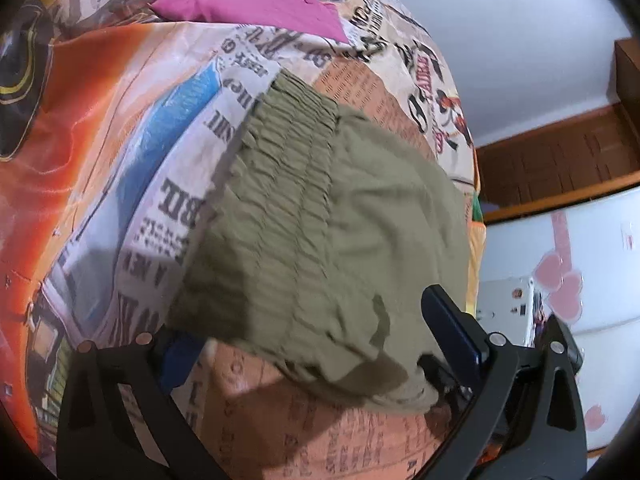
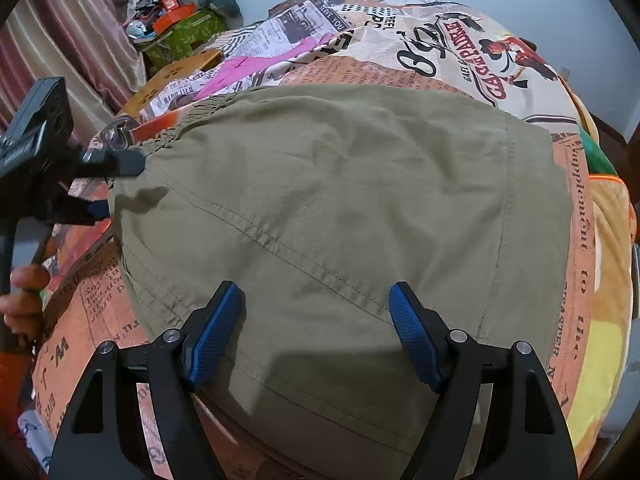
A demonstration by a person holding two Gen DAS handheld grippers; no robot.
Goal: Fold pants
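Observation:
Olive-green pants (image 2: 340, 208) lie folded on a newspaper-print bedspread (image 2: 400, 40). In the left wrist view the pants (image 1: 320, 220) show their ruched elastic waistband. My left gripper (image 1: 316, 344) is open, with the waistband corner lying between its fingers, the left one partly hidden under cloth. It also shows in the right wrist view (image 2: 108, 184) at the pants' left edge. My right gripper (image 2: 316, 332) is open, its blue pads (image 2: 416, 340) resting over the near part of the pants.
A pink garment (image 1: 248, 0) lies further back on the bedspread (image 1: 100, 100). A cluttered green box (image 2: 180, 32) and a curtain (image 2: 60, 40) stand at the back left. A wooden frame (image 1: 560, 156) and white cabinet (image 1: 580, 260) are at the right.

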